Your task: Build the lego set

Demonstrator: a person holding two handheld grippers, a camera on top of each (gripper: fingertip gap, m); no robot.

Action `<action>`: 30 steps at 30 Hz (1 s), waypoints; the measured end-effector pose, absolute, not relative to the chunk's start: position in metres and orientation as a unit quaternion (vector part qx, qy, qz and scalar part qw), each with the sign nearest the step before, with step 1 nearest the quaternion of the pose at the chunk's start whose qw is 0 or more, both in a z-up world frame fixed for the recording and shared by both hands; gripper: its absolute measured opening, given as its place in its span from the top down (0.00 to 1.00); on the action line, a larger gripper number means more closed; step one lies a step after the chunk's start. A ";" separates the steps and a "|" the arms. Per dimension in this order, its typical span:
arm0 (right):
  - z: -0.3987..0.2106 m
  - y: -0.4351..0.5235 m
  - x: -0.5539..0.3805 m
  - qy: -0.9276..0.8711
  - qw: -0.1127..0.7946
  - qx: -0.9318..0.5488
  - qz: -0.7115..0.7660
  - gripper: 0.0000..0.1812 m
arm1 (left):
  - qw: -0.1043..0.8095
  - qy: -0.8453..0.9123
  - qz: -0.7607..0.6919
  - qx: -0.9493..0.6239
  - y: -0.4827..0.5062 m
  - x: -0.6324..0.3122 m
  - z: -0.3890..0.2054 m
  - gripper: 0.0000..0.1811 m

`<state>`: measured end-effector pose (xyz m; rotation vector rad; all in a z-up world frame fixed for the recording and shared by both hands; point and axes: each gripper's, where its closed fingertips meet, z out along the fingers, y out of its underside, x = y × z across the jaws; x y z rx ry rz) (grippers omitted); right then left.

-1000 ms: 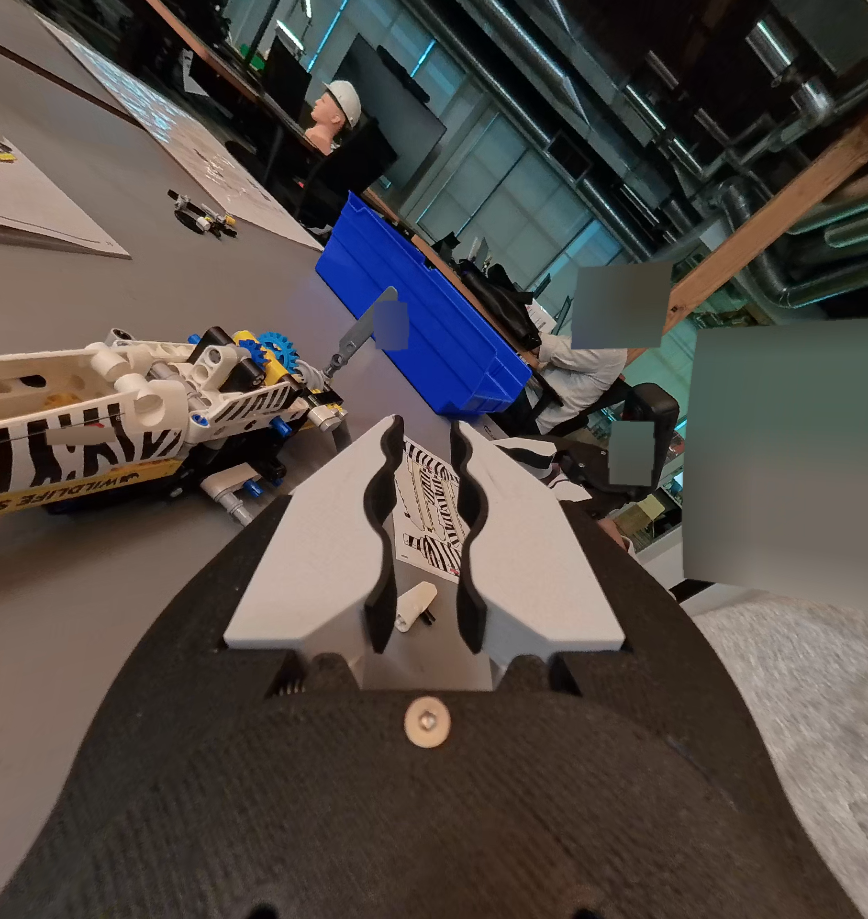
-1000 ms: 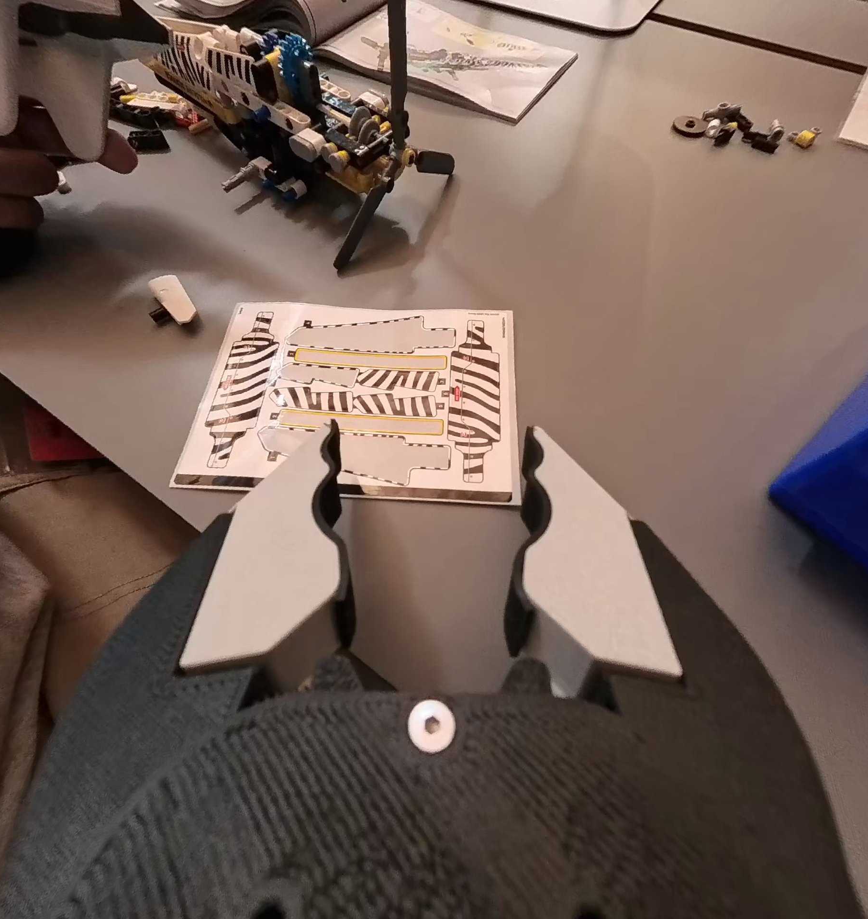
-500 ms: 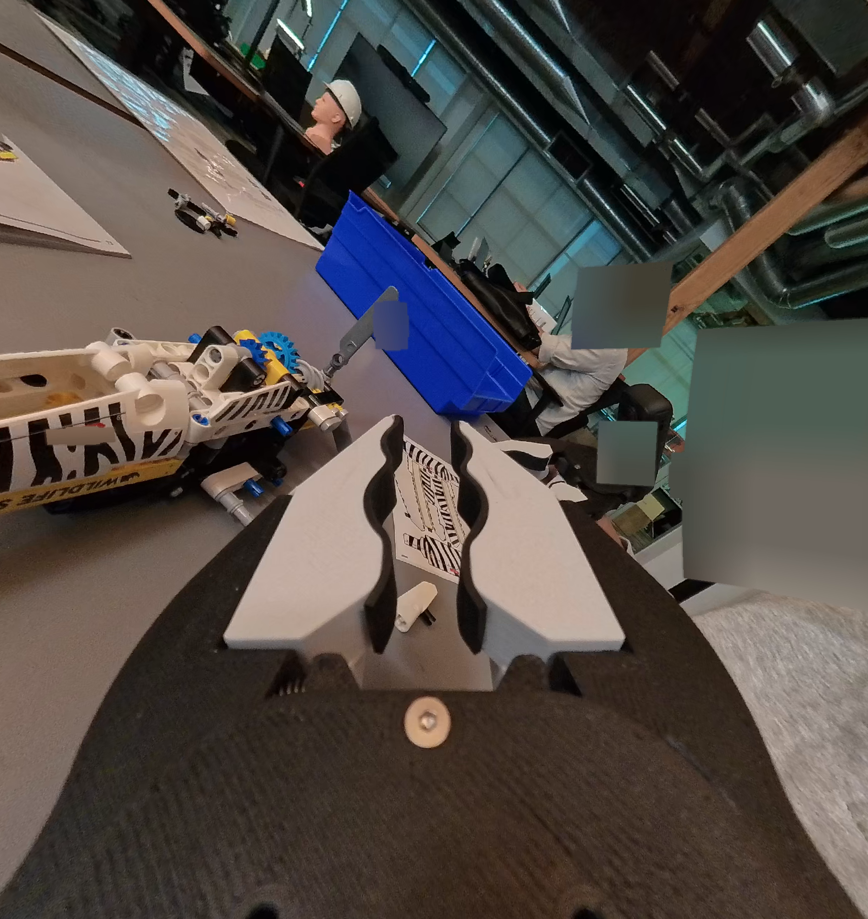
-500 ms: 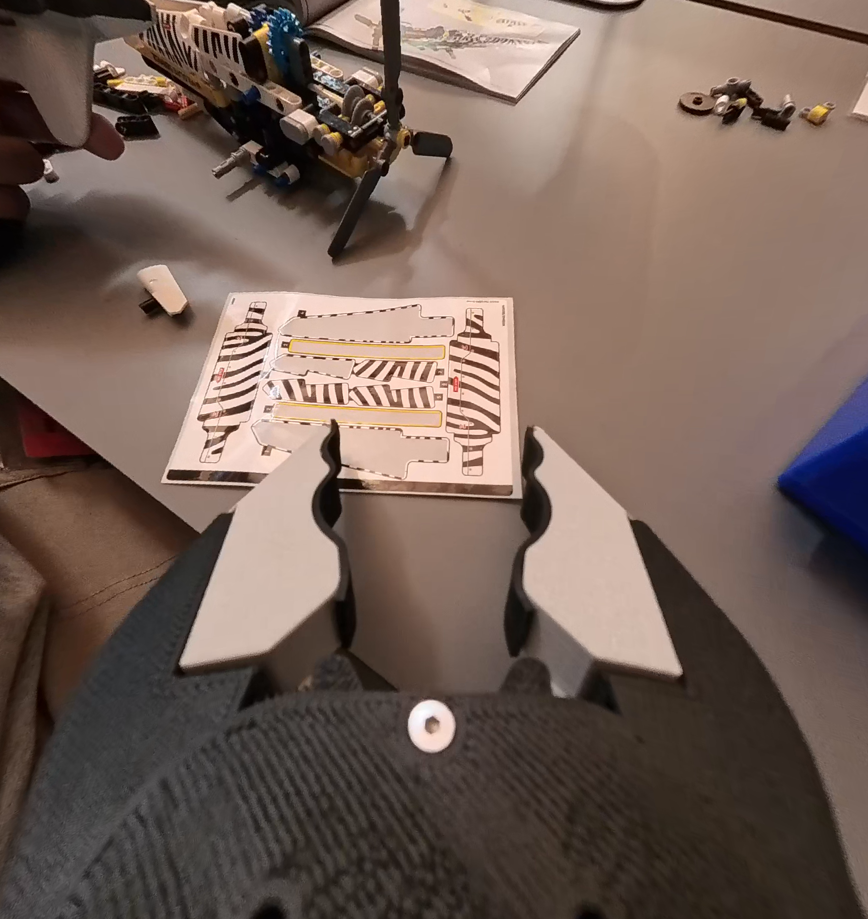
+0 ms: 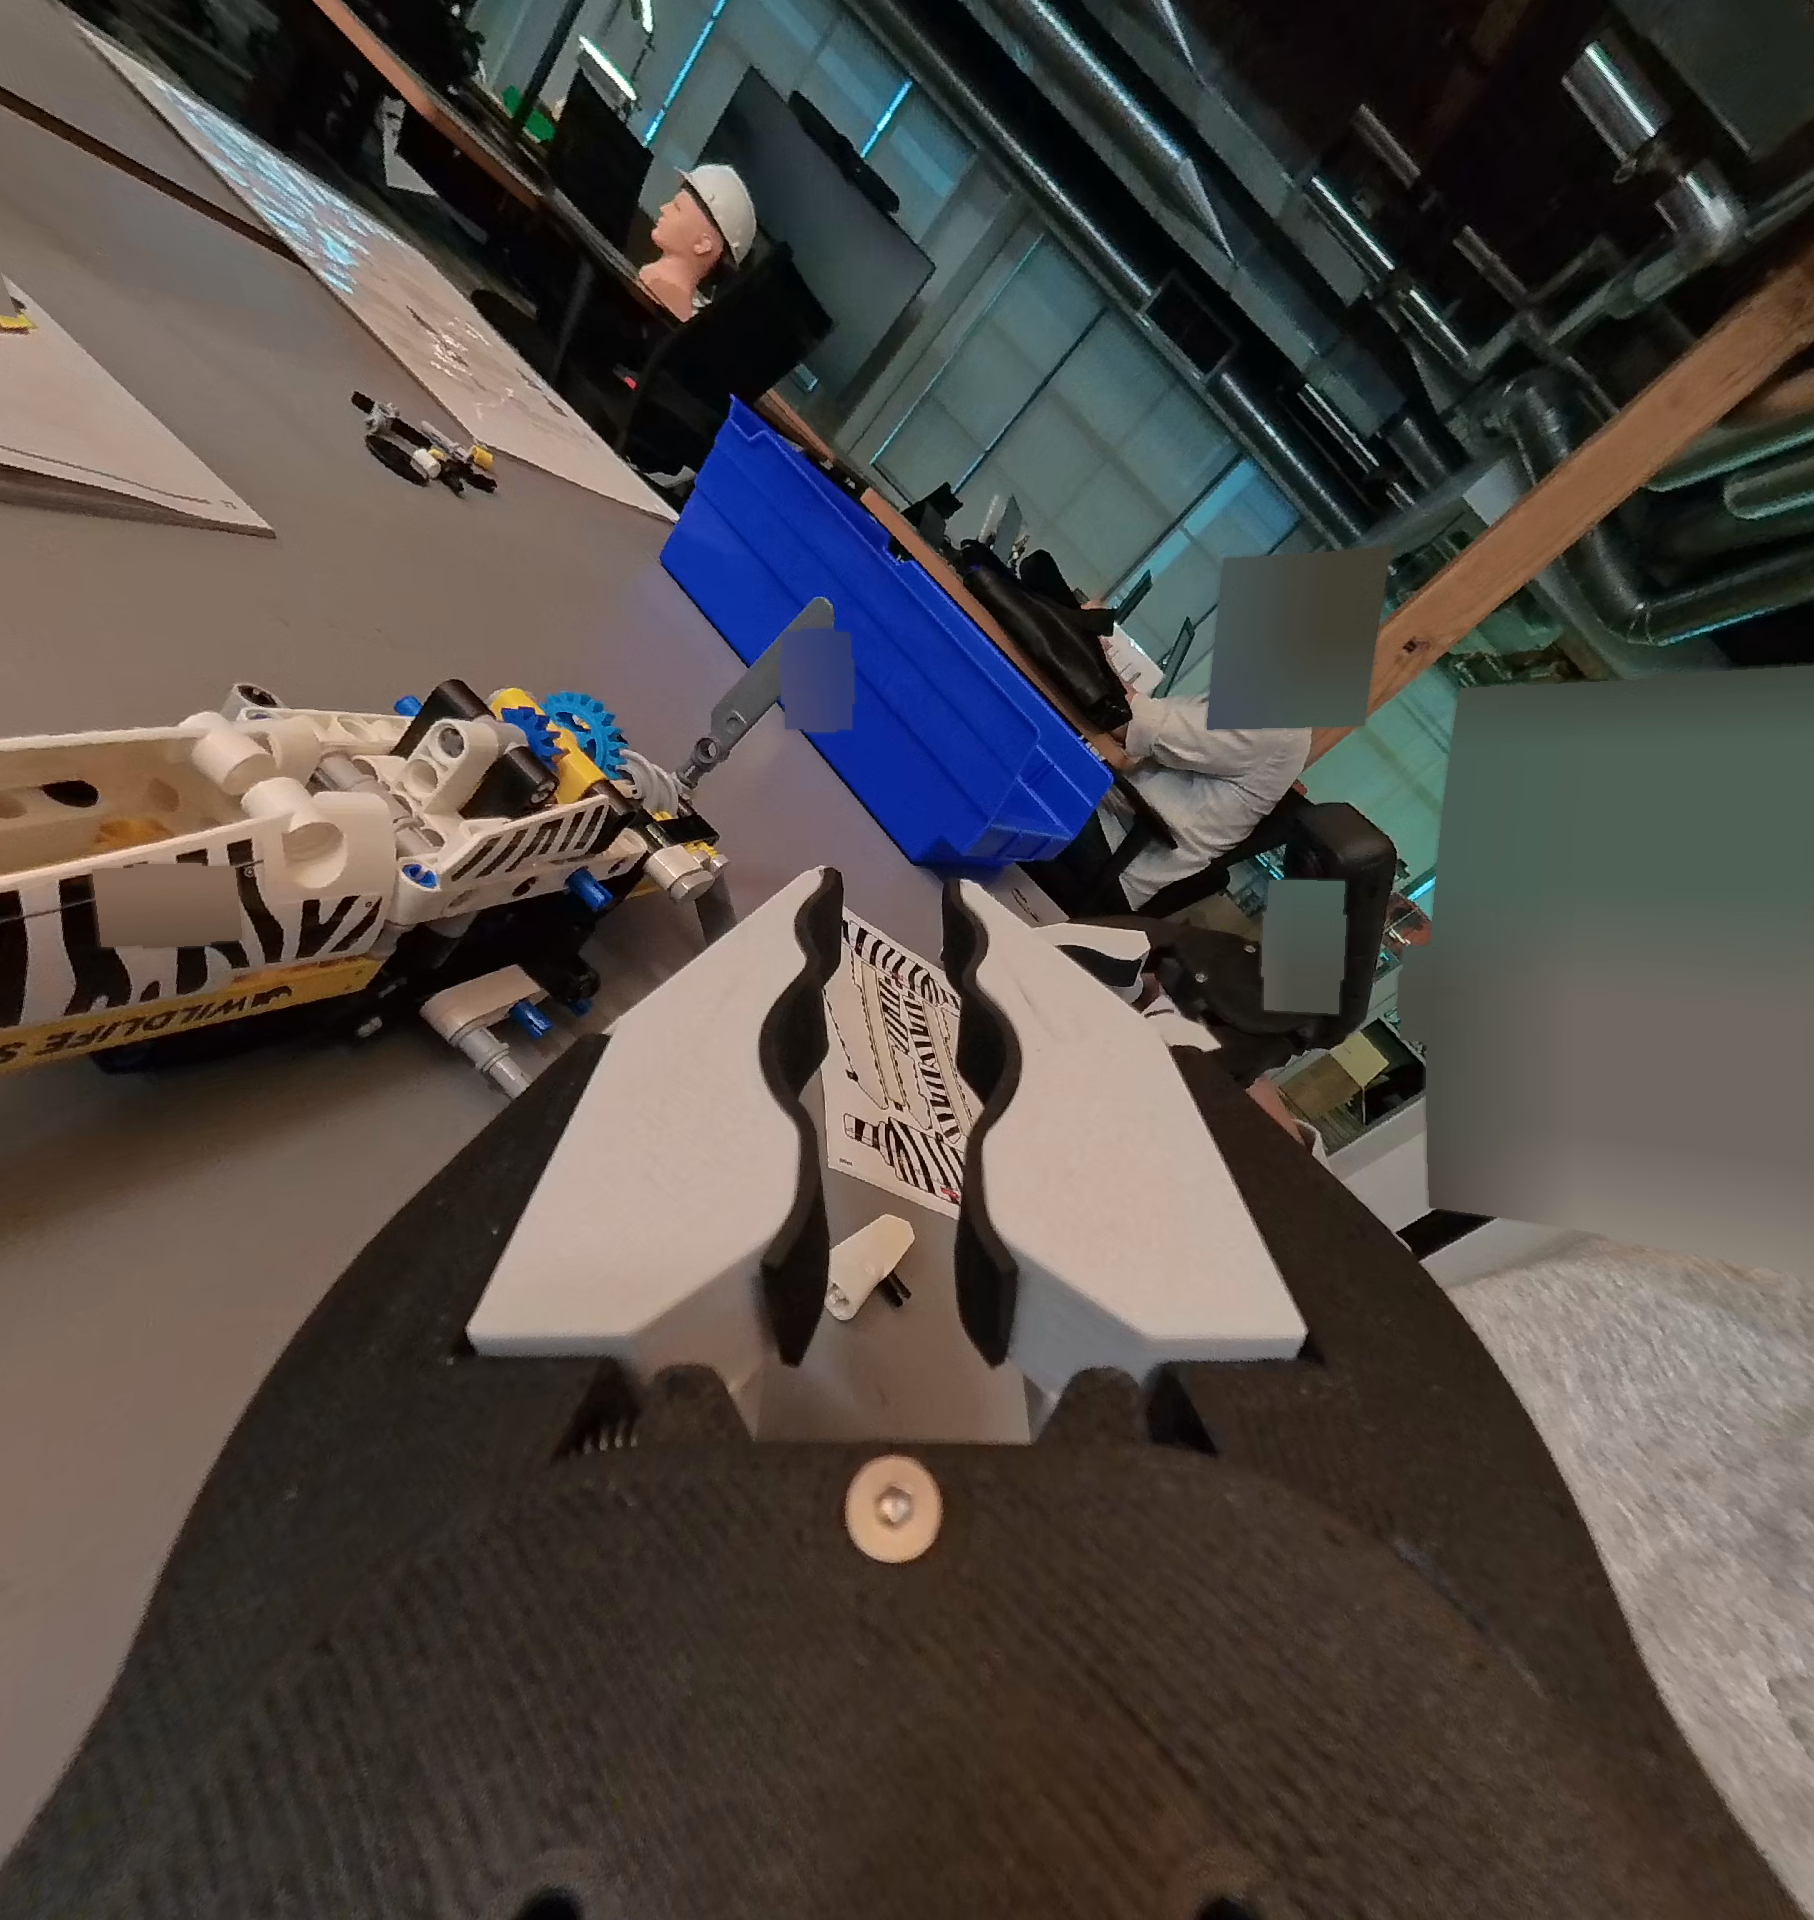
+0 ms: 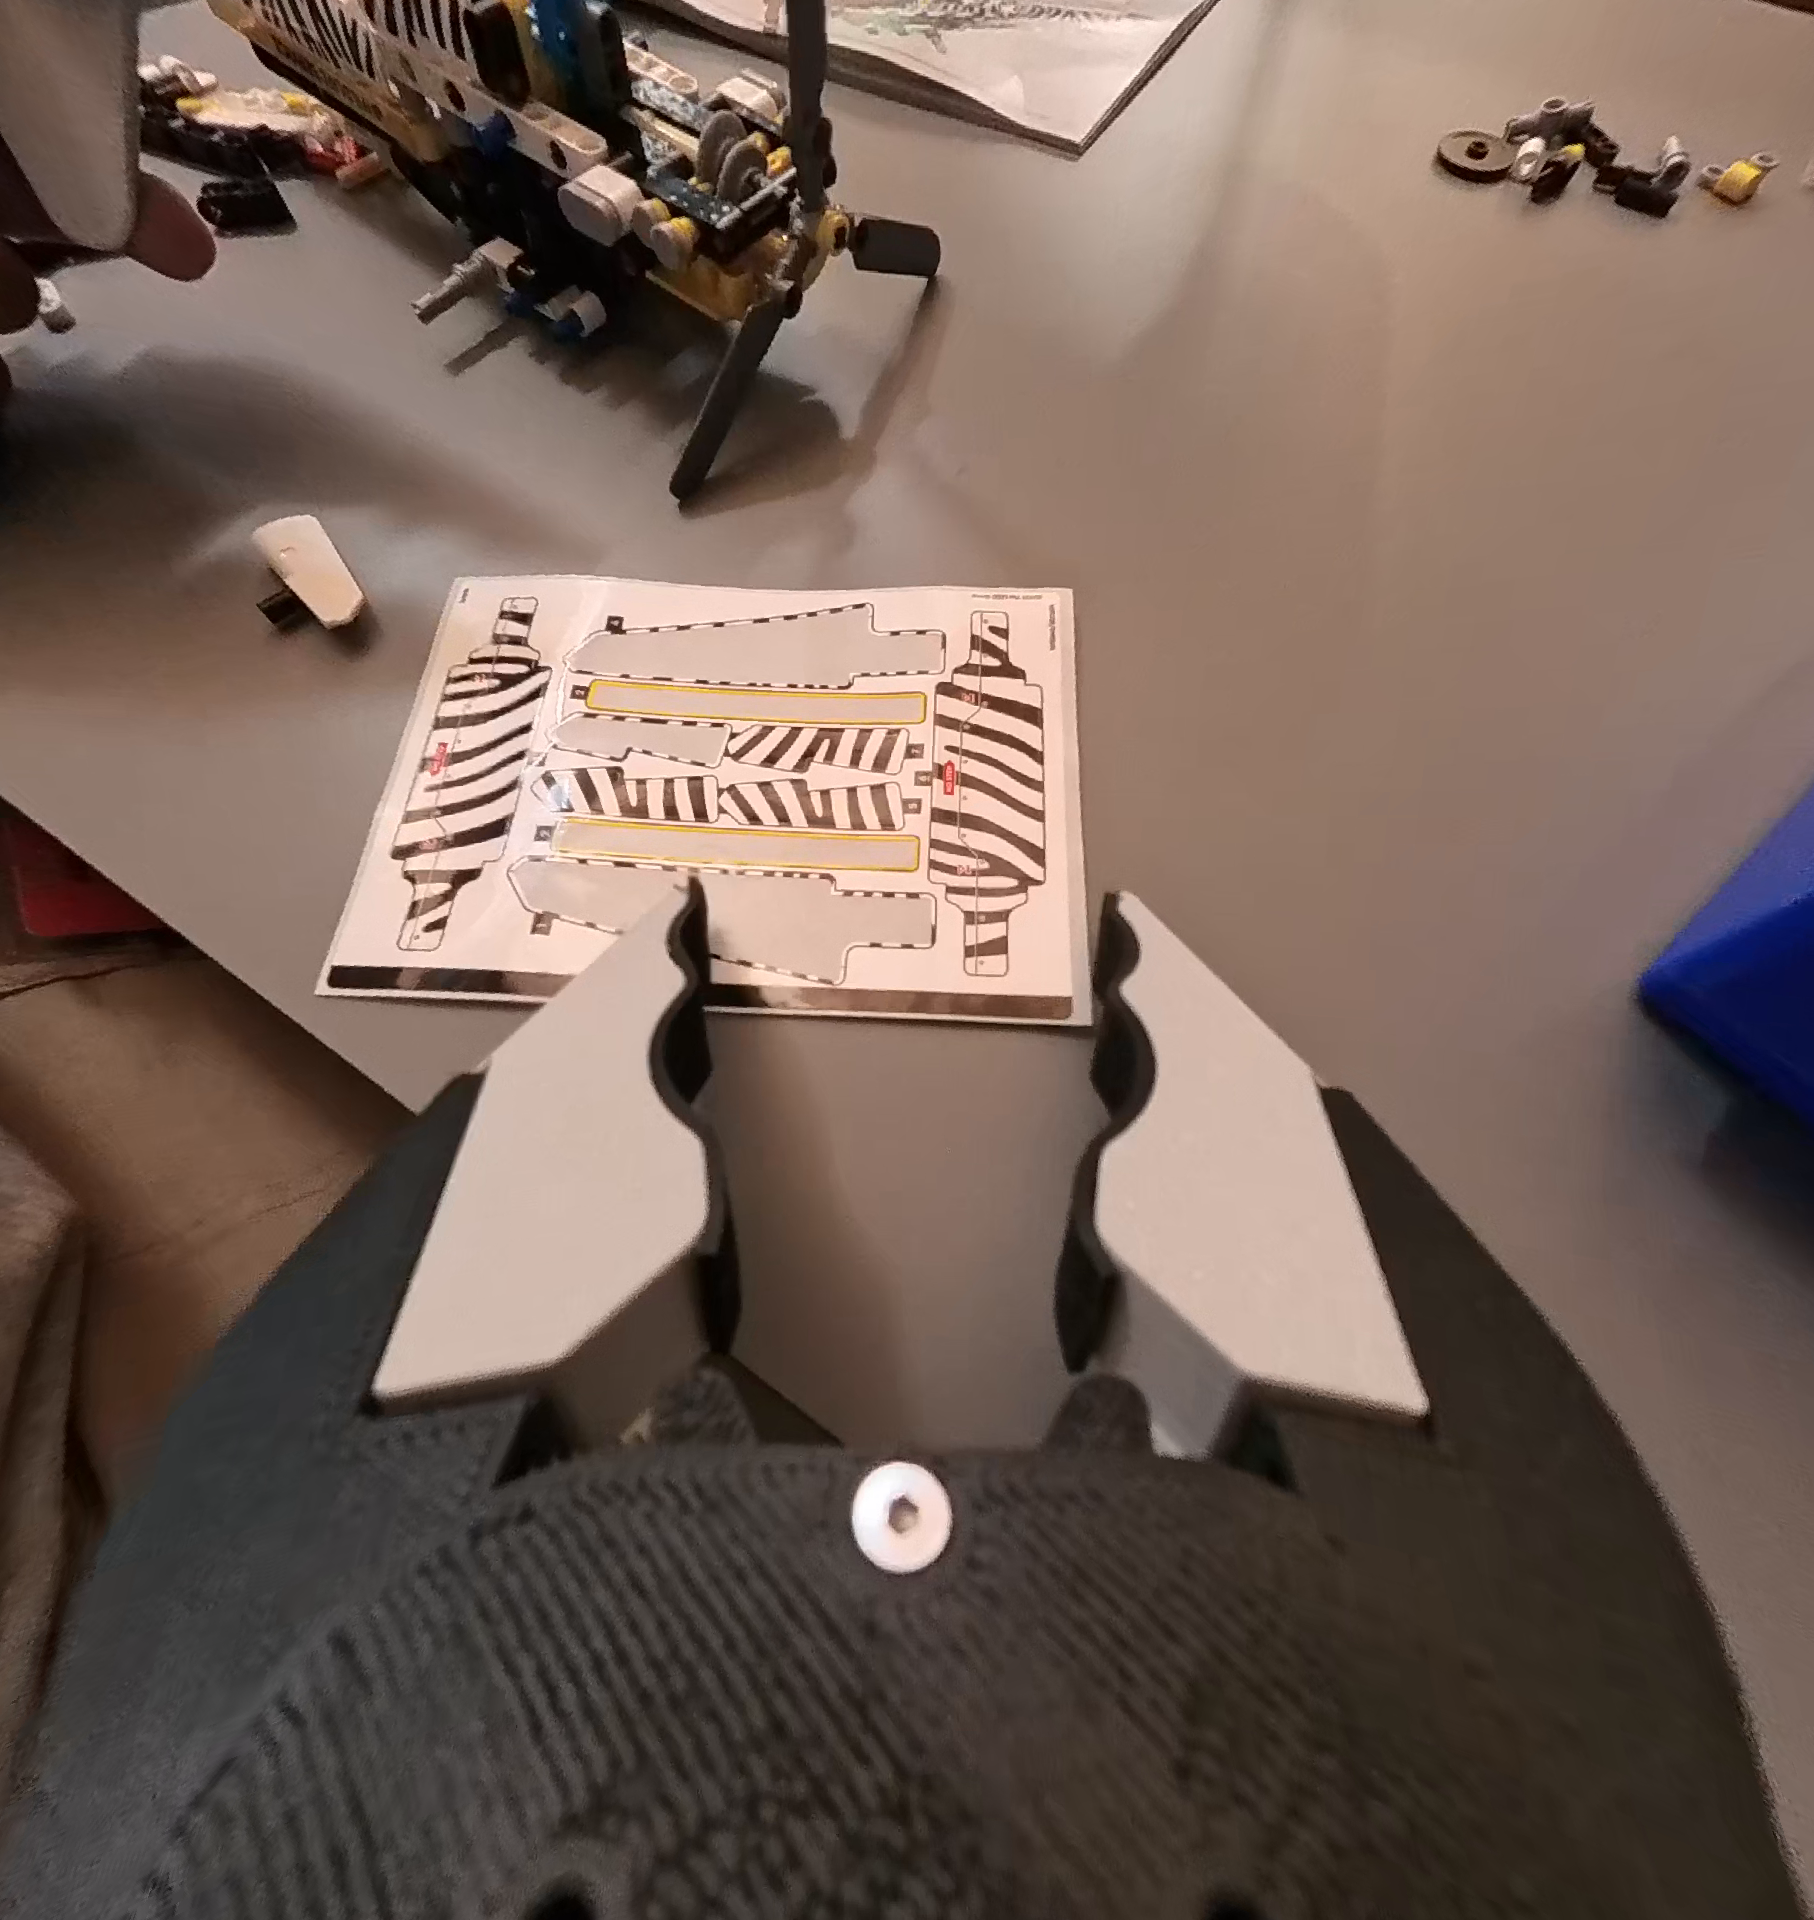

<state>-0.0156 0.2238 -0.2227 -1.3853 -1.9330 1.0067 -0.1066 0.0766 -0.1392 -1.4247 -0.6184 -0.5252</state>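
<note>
1. Left wrist view: your left claw [image 5: 887, 1070] is narrowly parted and holds nothing. The small white piece [image 5: 870, 1262] lies on the bench [image 5: 259, 623] between its fingers, just short of the sticker sheet [image 5: 898, 1060]; the zebra-striped model [image 5: 259, 862] sits left of the sheet.
2. Right wrist view: your right claw [image 6: 898, 935] gapes wide and empty over the sticker sheet's [image 6: 737, 790] near edge. You seem to be between steps; next, likely grasp the white piece [image 6: 311, 566] left of the sheet, which needs a careful pinch.
</note>
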 end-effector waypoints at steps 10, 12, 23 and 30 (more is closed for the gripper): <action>-0.226 0.220 -0.013 -0.731 0.263 -0.518 0.359 0.63 | 0.682 -0.276 -0.234 -0.635 0.077 -0.107 -0.139 0.91; -0.227 0.219 -0.013 -0.733 0.260 -0.519 0.355 0.65 | 0.683 -0.276 -0.234 -0.635 0.076 -0.107 -0.139 0.91; -0.226 0.201 -0.007 -0.755 0.242 -0.490 0.362 0.99 | 0.683 -0.276 -0.233 -0.635 0.076 -0.107 -0.139 0.91; -0.225 0.187 -0.004 -0.772 0.231 -0.460 0.373 0.87 | 0.683 -0.276 -0.233 -0.635 0.076 -0.107 -0.139 0.91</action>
